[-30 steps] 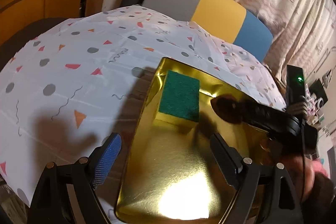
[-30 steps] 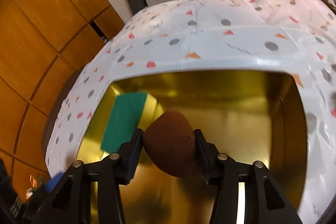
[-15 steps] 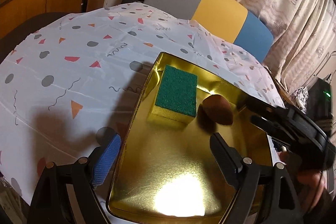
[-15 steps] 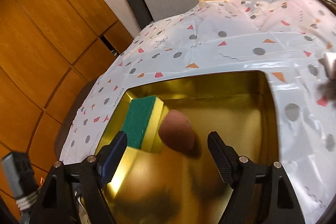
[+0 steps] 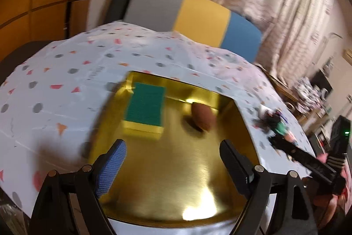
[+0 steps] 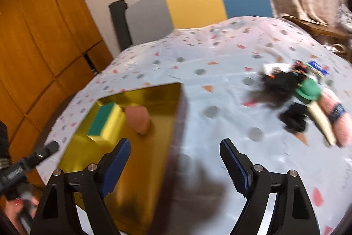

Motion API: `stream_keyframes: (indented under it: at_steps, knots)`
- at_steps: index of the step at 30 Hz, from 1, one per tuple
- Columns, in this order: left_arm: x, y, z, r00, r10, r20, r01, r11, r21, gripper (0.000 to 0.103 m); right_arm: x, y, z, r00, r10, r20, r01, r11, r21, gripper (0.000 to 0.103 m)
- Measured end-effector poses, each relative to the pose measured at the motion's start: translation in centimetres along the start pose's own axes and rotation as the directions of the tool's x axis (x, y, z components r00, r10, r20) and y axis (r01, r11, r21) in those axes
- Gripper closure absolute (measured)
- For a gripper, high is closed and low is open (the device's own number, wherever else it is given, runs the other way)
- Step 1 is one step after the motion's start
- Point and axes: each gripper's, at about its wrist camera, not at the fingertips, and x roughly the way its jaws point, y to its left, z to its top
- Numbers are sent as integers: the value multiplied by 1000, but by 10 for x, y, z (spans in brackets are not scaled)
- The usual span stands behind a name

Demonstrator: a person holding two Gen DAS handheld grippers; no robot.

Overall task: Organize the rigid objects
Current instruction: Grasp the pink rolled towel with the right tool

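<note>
A gold tray [image 5: 176, 195] [image 6: 136, 180] lies on the patterned tablecloth. In it lie a green-and-yellow sponge [image 5: 146, 108] [image 6: 104, 122] and a brown egg-shaped object [image 5: 203, 117] [image 6: 138, 119]. My left gripper [image 5: 173, 160] is open and empty over the tray's near part. My right gripper [image 6: 175, 160] is open and empty over the tray's right edge; it also shows in the left wrist view [image 5: 303, 155]. A pile of small items [image 6: 301, 91] [image 5: 275, 120] lies on the cloth to the right of the tray: a black fuzzy thing, a green piece, a pink cylinder.
The table [image 5: 55, 89] has a white cloth with dots and triangles. A grey, yellow and blue chair back [image 5: 193, 17] [image 6: 198, 8] stands behind it. Wooden panels [image 6: 33, 36] are at the left, curtains [image 5: 286, 3] at the right.
My right gripper opened, left the brown object in the tray beside the sponge, and swung right toward the pile of small items. The left gripper stayed open over the tray.
</note>
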Motion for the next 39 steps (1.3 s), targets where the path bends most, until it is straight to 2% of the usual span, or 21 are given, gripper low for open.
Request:
stream_keyframes:
  at_steps: [5, 13, 18, 21, 30, 35, 39]
  knots:
    - [9, -41, -18, 991, -114, -77, 120, 989, 86, 15, -5, -42, -25, 996, -81, -47, 83, 996, 33, 19]
    - [12, -98, -44, 968, -199, -155, 226, 956, 188, 15, -25, -106, -52, 983, -174, -55, 179, 977, 116, 19]
    - [12, -119, -53, 961, -209, -179, 246, 944, 219, 15, -39, -139, -52, 968, -251, -19, 251, 957, 146, 19]
    - [14, -129, -55, 960, -209, -185, 249, 941, 230, 15, -45, -165, -47, 950, -312, -9, 309, 938, 159, 19]
    - [28, -137, -51, 963, -170, -209, 209, 961, 180, 15, -59, -225, -1, 903, -427, 41, 415, 893, 173, 19]
    - [30, -151, -49, 962, -168, -215, 211, 957, 198, 15, -52, -245, 17, 891, -452, 47, 439, 883, 165, 19]
    - [33, -165, -49, 959, -169, -227, 221, 949, 224, 15, -35, -253, 24, 903, -426, 52, 415, 897, 153, 21]
